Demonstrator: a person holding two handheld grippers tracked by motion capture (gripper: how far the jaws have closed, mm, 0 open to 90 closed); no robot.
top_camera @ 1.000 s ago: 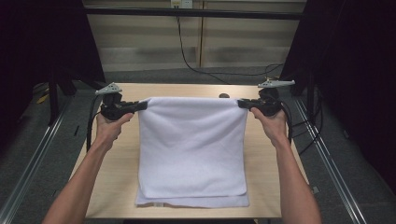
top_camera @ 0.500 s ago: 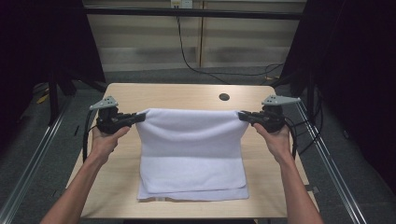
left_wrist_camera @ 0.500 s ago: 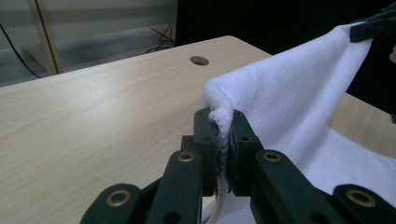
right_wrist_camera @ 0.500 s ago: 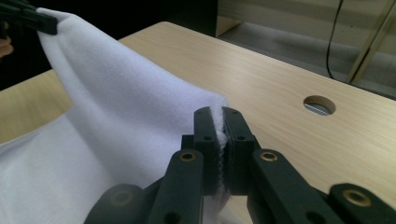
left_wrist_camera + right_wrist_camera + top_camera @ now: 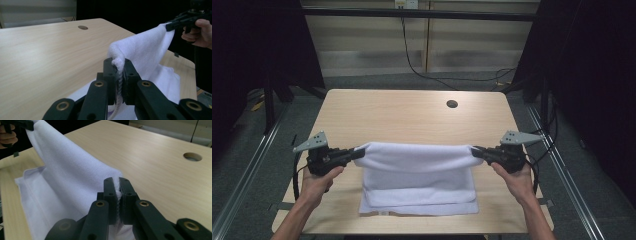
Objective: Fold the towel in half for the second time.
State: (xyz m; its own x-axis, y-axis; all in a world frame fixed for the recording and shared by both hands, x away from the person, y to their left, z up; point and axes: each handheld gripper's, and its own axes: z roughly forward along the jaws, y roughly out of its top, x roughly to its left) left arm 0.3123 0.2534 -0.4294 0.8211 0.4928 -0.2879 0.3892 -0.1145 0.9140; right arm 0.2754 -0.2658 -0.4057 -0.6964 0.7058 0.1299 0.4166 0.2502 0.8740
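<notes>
A white towel lies on the near half of the wooden table, its far edge lifted and stretched between both grippers. My left gripper is shut on the towel's left corner. My right gripper is shut on the right corner. The lifted edge hangs above the towel's lower layer, which rests flat near the table's front edge. In the left gripper view the other hand and gripper hold the far corner; the right gripper view shows the opposite gripper likewise.
A round cable hole sits in the table's far right part. Metal rails run along both sides of the table, and cables trail on the floor behind. The far half of the tabletop is bare wood.
Both grippers have drawn the towel's far edge toward the person, from near the table's back to about its middle. The towel has folded over onto itself.
</notes>
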